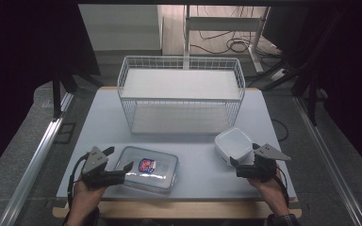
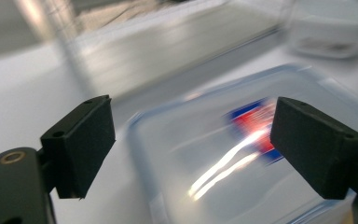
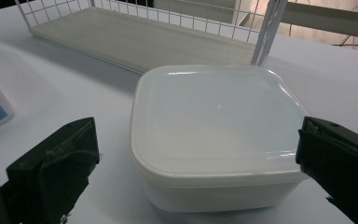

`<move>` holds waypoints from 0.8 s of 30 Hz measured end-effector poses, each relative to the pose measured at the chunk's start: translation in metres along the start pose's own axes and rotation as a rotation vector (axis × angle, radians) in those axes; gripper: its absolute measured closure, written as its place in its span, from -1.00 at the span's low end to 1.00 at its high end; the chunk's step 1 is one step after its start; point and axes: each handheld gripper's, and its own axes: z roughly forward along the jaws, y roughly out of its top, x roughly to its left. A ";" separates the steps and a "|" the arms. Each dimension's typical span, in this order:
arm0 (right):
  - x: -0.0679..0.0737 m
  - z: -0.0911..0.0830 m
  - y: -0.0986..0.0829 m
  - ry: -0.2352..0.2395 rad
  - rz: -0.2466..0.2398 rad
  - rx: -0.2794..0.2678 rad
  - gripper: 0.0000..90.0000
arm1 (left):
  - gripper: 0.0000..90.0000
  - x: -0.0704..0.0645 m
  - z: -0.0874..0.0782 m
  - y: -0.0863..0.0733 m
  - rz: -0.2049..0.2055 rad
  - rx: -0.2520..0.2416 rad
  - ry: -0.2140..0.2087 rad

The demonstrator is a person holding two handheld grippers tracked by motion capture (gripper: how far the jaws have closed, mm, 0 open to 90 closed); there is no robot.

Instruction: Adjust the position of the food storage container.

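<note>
Both claws are spread wide right now, nothing gripped yet. The left claw [image 1: 117, 161] sits at the near left corner of the clear lidded container [image 1: 149, 168], the one with the red and blue label, at the near left of the tabletop [image 1: 99, 117]. In the left gripper view that corner lies between the jaws but it's blurry, so I'd steady the hand before closing. The right claw [image 1: 244, 155] is lined up on the white square tub [image 3: 216, 135], near right; its jaws straddle the tub's near side with room to spare. My tip: push in further so the pads catch the walls under the lid rim, not the lid itself. Farther back stands the wire rack [image 1: 181, 94], probably where they end up.
</note>
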 end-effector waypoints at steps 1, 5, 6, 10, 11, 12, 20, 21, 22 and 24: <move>0.000 0.000 0.000 0.000 0.000 0.000 -1.00 | -0.69 0.000 0.000 0.000 0.000 0.000 0.000; -0.001 -0.001 0.001 0.029 0.022 0.021 -1.00 | -0.79 0.015 -0.001 -0.007 -0.092 0.020 0.061; -0.002 -0.001 0.001 0.028 0.029 0.022 -1.00 | -0.82 0.015 -0.001 -0.007 -0.092 0.020 0.061; -0.004 -0.001 0.002 0.033 0.042 0.032 -1.00 | -0.86 0.006 0.004 -0.006 -0.043 0.054 0.089; -0.004 0.000 0.002 0.031 0.042 0.040 -1.00 | -0.86 0.005 0.005 -0.006 -0.033 0.057 0.085; -0.004 0.000 0.001 0.027 0.042 0.047 -1.00 | -0.85 0.004 0.006 -0.006 -0.028 0.058 0.081; -0.006 0.001 0.001 0.029 0.038 0.078 -0.69 | -0.79 0.008 0.011 -0.010 -0.001 0.026 0.018; -0.006 0.000 0.001 0.030 0.039 0.077 -0.65 | -0.79 0.007 0.010 -0.009 0.001 0.027 0.024; -0.005 0.000 0.002 0.034 0.034 0.076 -0.55 | -0.79 0.007 0.010 -0.009 0.002 0.029 0.030; -0.004 -0.001 0.004 0.049 0.028 0.082 -0.48 | -0.81 0.006 0.010 -0.009 0.002 0.030 0.035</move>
